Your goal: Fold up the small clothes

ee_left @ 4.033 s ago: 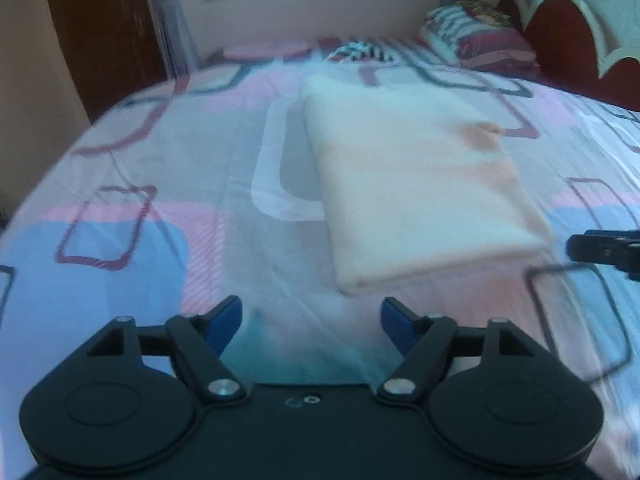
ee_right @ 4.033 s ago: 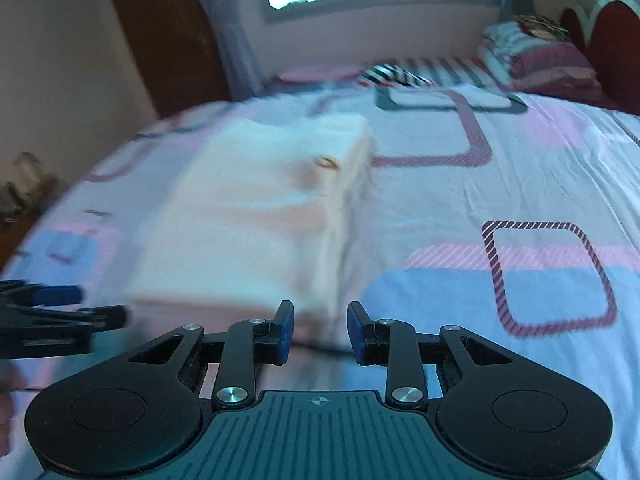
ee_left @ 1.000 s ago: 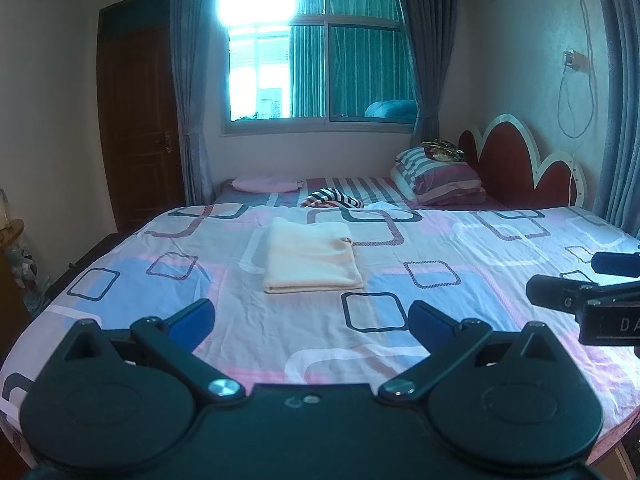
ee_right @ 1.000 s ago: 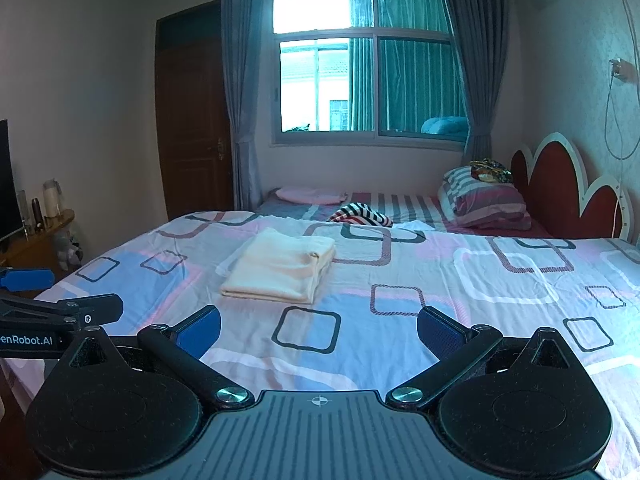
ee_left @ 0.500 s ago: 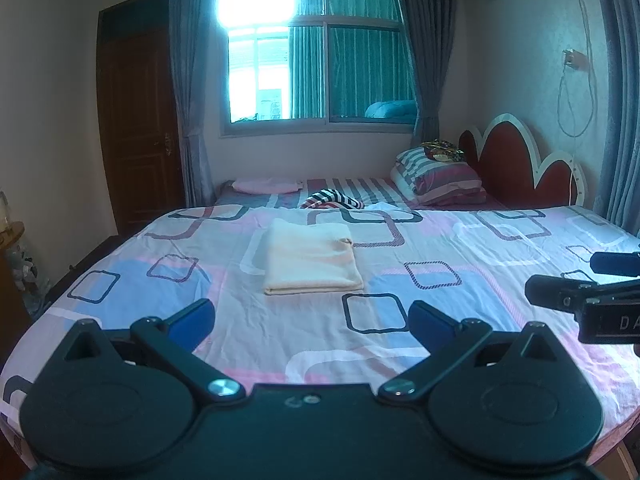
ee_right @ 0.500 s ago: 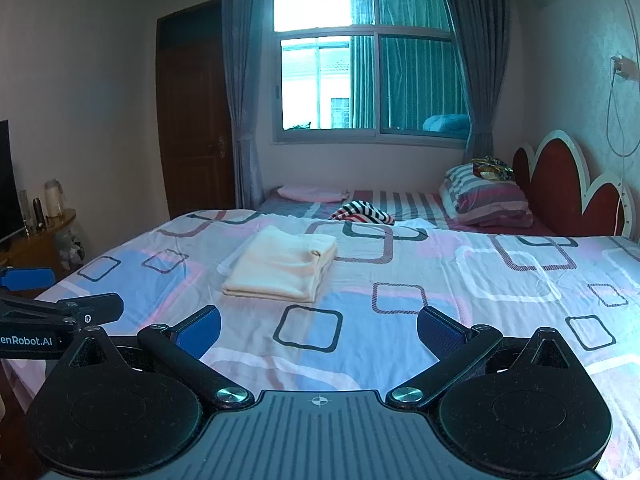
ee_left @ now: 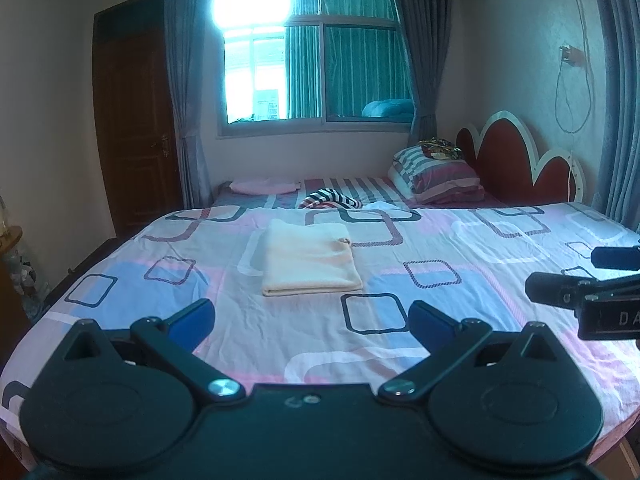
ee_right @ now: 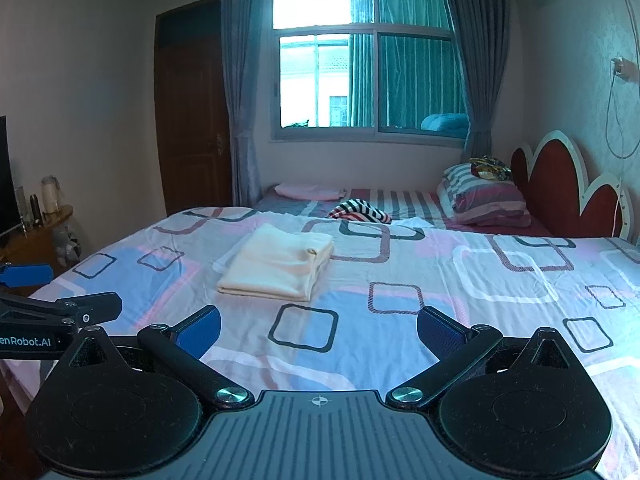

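Where window (ee_left: pixel 316 68) glows, patterned bedsheet (ee_left: pixel 460 280) spreads.

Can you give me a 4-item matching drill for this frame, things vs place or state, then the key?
Things:
1. cream folded garment
2. striped garment
3. left gripper
4. striped pillow

Place or state:
A. by the headboard
B. open, holding nothing
C. flat on the patterned sheet, mid-bed
D. bunched up beyond the cream one, toward the window

Pairs: 1-C, 2-D, 3-B, 4-A
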Motion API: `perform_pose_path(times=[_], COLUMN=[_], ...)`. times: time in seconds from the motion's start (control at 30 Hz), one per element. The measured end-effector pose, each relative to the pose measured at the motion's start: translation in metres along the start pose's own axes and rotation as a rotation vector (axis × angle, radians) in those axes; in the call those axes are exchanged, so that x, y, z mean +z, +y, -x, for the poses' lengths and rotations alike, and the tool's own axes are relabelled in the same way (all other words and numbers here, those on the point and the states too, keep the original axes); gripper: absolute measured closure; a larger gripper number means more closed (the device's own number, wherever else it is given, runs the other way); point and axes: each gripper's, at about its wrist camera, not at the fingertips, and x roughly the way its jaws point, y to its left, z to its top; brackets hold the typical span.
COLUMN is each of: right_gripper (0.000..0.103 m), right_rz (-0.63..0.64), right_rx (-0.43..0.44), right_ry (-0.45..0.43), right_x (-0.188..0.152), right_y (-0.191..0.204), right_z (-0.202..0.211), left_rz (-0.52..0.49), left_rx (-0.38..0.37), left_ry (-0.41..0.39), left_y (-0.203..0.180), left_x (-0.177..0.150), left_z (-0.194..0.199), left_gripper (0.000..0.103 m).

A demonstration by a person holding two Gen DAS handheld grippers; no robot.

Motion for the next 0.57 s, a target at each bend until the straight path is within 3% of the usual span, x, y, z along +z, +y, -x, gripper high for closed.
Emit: perform_pose_path(times=[0.57], right_gripper=[0.000], right_rz=[-0.003], right_rx=[0.002], right_ry=[0.006], right_x=[-0.0007], right_y=[0.0010], right_z=[-0.0017], left_rz=[0.005], left_rx=[-0.050], left_ry=[-0.003], left_y=[0.0084], left_x=[-0.0015], left_z=[-0.0047], left_gripper=[0.000])
